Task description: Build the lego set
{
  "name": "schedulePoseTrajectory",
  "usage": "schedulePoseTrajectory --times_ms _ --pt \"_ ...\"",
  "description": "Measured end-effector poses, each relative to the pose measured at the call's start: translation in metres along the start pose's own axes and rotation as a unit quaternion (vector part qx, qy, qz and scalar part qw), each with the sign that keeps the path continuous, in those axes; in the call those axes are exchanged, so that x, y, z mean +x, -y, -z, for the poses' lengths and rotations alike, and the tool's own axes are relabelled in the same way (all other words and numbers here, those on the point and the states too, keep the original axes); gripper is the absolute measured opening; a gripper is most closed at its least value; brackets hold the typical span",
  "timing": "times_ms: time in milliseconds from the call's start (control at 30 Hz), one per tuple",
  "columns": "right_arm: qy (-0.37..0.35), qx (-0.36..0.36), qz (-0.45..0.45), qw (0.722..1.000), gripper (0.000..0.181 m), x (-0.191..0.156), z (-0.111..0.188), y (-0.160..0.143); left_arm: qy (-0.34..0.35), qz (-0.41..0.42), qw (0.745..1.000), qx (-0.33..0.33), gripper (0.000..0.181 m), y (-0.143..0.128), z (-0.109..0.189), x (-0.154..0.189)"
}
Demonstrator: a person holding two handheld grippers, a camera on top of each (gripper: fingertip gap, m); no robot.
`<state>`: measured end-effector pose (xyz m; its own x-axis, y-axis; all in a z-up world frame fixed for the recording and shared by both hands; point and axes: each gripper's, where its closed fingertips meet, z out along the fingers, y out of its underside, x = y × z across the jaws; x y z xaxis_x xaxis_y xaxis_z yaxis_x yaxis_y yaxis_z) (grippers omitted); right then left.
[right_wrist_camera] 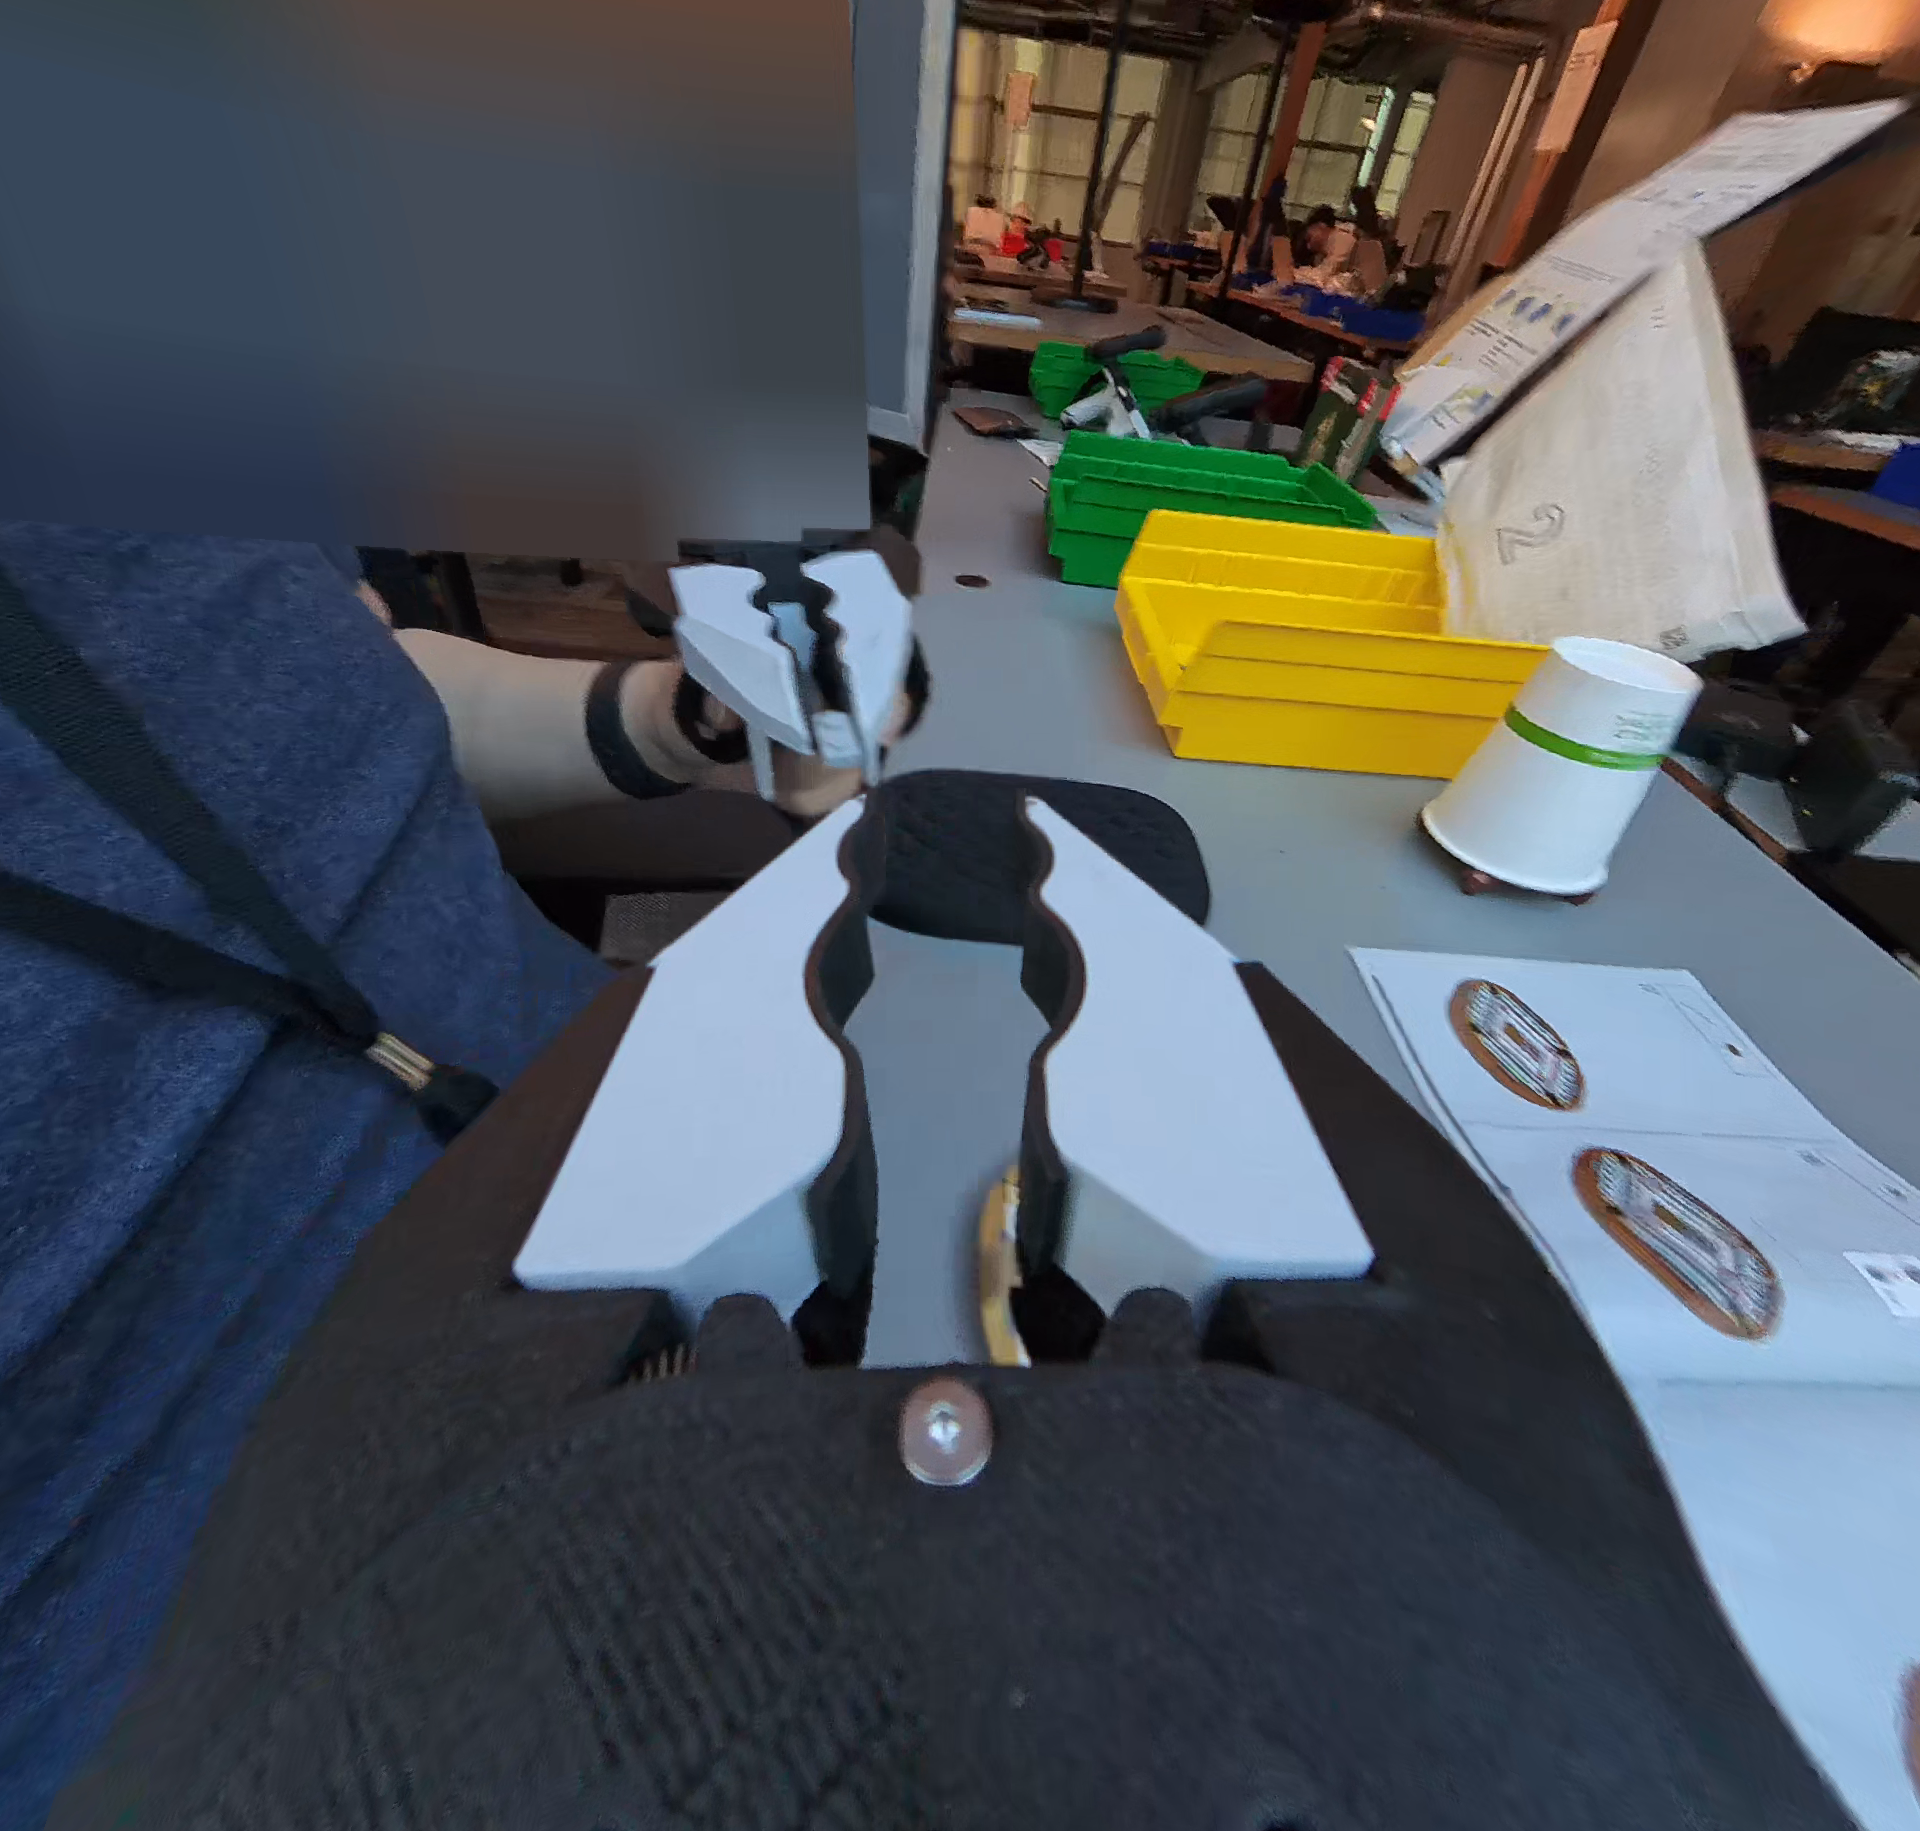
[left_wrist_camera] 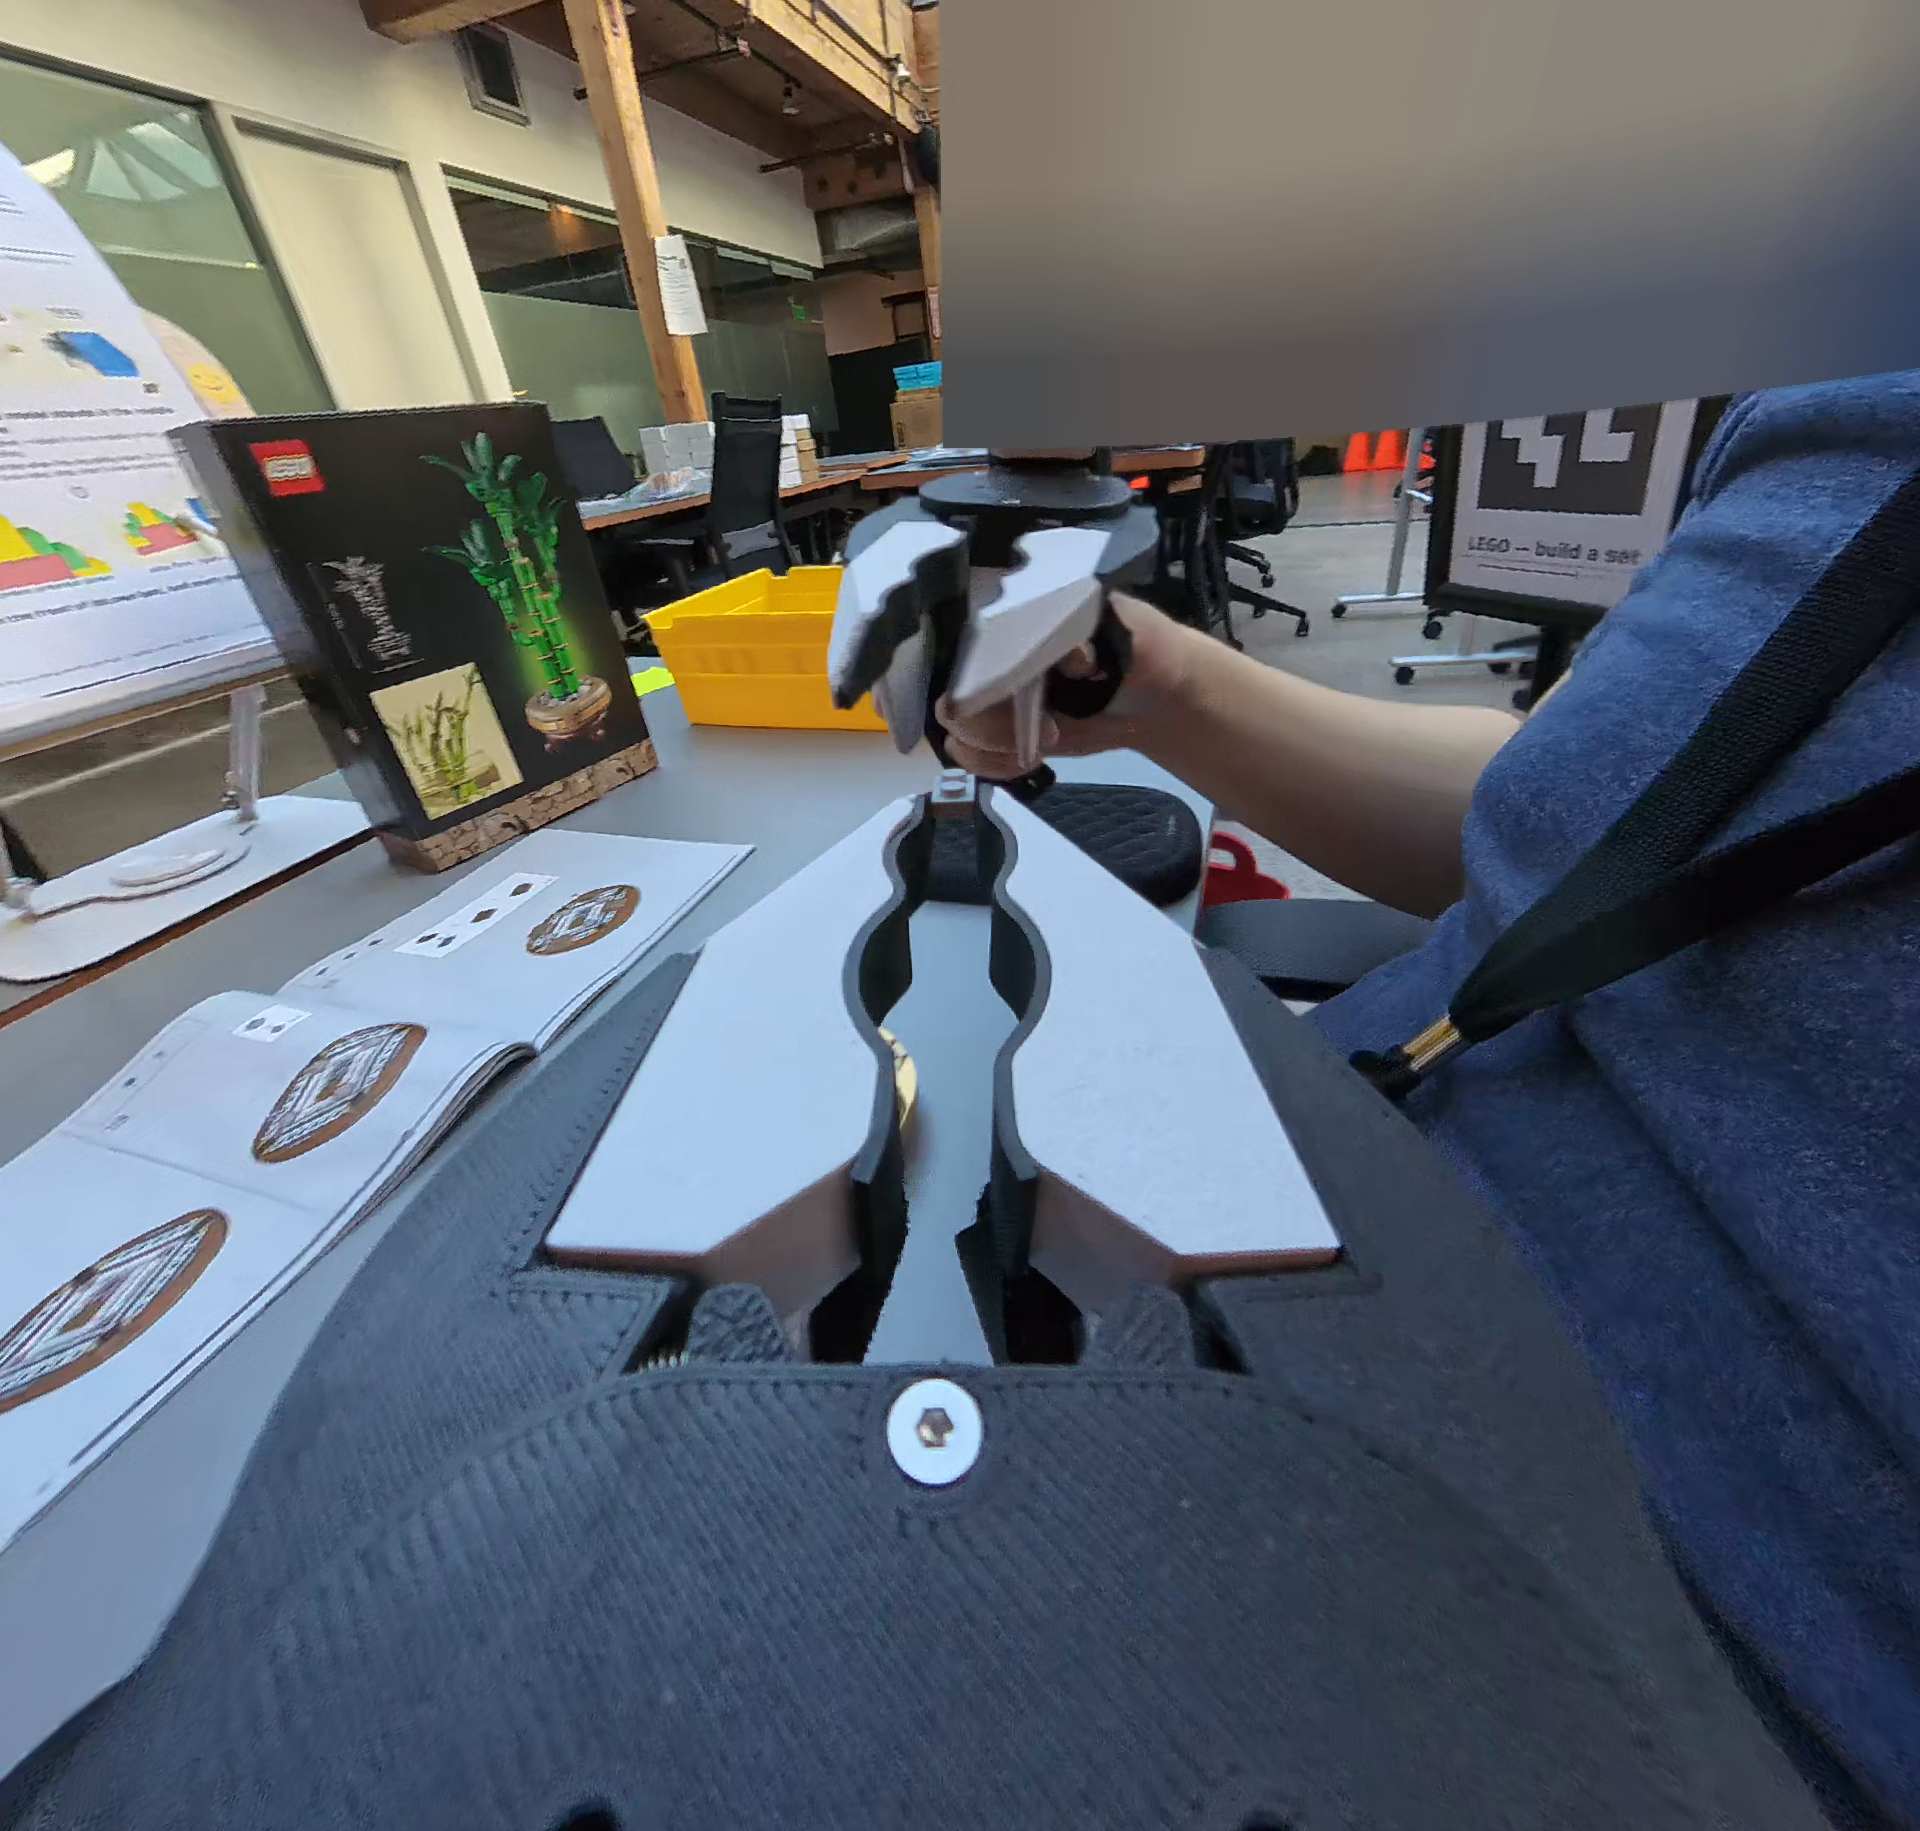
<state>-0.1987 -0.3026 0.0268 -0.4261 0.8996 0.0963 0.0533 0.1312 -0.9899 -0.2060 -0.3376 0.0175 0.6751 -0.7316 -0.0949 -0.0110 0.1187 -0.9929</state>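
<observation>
Left claw: white two-finger gripper with black inner pads, raised above the grey table; tips pinching a small light-grey studded lego piece, studs facing up.
Left claw, far view: seen from the right wrist camera, held in a hand with a black wrist strap, the small pale piece caught at its tips.
Right claw: same white-and-black gripper, fingers spread with a clear gap at the tips, nothing between them.
Right claw, far view: facing the left wrist camera, tips pointing down, just above the held piece; touching or apart, cannot tell.
Lego piece position: in the air between the two claws, over a black quilted pad at the table edge.
Partial round build: yellow-tan edge of something on the table under the right claw's fingers, mostly hidden.
Open instruction booklet: white pages with round brown-rimmed diagrams, flat on the table.
Black lego box with a green bamboo plant picture: standing upright behind the booklet.
Stacked yellow plastic bins: on the table beyond the pad; stacked green plastic bins behind them.
White paper cup with a green band: upside down, tilted, beside the yellow bins.
Person: blue sweater sleeve with a black strap across it.
</observation>
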Motion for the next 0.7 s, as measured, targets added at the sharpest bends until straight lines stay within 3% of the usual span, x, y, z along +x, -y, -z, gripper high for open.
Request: schedulePoseTrajectory --times_ms 100,233,367,533,700 --pt "-0.043 -0.125 0.0 0.991 0.016 0.055 0.0 -0.043 0.031 0.007 0.999 -0.009 0.006 -0.008 0.015 -0.013" --pt "-0.016 -0.318 0.116 0.941 0.015 0.104 -0.017 -0.116 0.058 0.019 0.998 -0.006 0.006 -0.01 0.032 -0.027" --pt "0.084 -0.373 0.217 0.898 0.016 0.115 -0.05 -0.143 0.064 0.026 0.997 -0.02 0.006 -0.013 0.039 -0.032" --pt "0.174 -0.461 0.233 0.838 0.019 0.128 -0.057 -0.177 0.059 0.032 0.997 -0.036 0.006 -0.019 0.041 -0.03" --pt "0.222 -0.462 0.242 0.824 0.023 0.119 -0.067 -0.185 0.059 0.044 0.997 -0.039 0.006 -0.024 0.043 -0.031"
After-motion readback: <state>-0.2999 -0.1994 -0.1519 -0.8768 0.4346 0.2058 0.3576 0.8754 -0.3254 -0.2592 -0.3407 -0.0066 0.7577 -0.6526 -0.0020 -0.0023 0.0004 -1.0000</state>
